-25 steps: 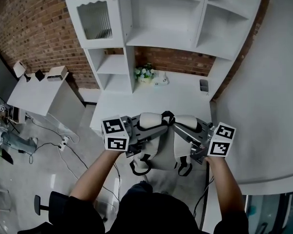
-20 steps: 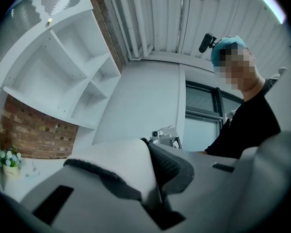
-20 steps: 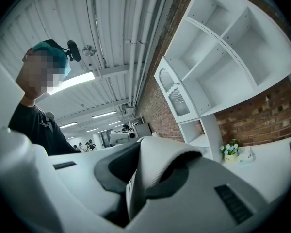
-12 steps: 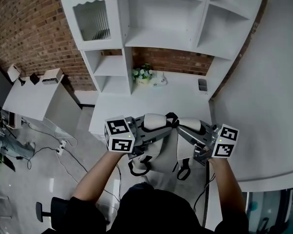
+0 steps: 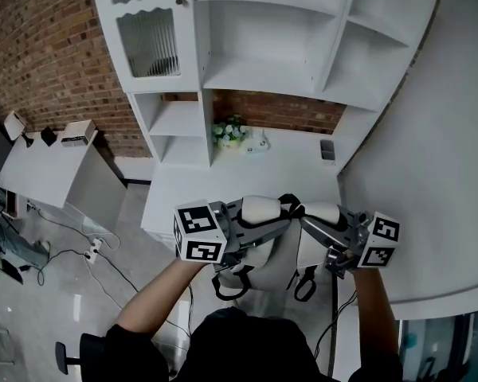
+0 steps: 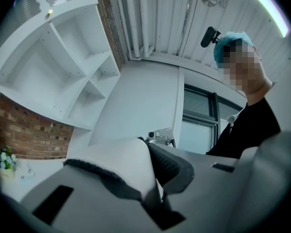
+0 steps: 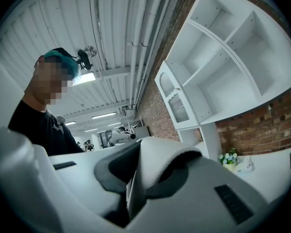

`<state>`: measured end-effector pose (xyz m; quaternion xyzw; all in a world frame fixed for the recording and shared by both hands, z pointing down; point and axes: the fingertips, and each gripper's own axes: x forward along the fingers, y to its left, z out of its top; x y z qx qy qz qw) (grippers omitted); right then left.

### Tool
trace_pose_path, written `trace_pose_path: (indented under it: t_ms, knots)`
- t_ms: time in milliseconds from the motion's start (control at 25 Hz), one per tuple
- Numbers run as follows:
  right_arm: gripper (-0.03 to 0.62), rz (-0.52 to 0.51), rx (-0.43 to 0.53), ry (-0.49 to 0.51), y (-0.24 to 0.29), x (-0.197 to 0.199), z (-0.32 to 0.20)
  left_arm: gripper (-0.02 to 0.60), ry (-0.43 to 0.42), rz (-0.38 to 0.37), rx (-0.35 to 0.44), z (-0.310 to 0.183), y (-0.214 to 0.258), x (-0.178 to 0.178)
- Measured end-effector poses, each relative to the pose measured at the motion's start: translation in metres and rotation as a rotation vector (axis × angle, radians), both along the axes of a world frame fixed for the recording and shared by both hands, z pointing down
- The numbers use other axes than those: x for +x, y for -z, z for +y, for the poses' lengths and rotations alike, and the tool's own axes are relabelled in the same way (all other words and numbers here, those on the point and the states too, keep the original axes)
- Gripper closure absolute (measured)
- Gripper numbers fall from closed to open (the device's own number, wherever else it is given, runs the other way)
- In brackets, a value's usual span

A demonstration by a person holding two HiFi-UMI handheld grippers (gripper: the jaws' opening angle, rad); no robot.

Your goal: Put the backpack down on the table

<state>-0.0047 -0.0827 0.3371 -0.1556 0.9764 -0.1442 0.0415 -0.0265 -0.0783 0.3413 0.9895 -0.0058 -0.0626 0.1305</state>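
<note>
Short of the desk (image 5: 223,183), head view: backpack (image 5: 272,255) hangs between left hand-held gripper (image 5: 253,228) and right hand-held gripper (image 5: 317,223). Left gripper view: jaws narrow, pinching a shoulder strap (image 6: 119,165). Right gripper view: same, on the other strap (image 7: 159,165). Keep both level, carry over the desk, lower before releasing.

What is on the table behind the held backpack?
A small potted flower, a white object beside it and a small dark container stand at the back of the table. The backpack covers part of its front edge.
</note>
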Motion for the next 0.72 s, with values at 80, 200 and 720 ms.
trace_pose_path:
  t_ms: [80,200,720]
  knots:
    - [0.543,0.009,0.023,-0.02,0.006,-0.001,0.0,0.528,-0.003,0.015,0.013,0.001,0.006,-0.002]
    - [0.543,0.015,0.058,-0.055,0.011,-0.004,0.001,0.528,-0.029,0.017,0.038,0.006,0.011,-0.005]
    - [0.543,0.003,0.094,-0.085,0.02,0.0,-0.033,0.528,-0.006,0.007,0.066,-0.027,0.018,-0.001]
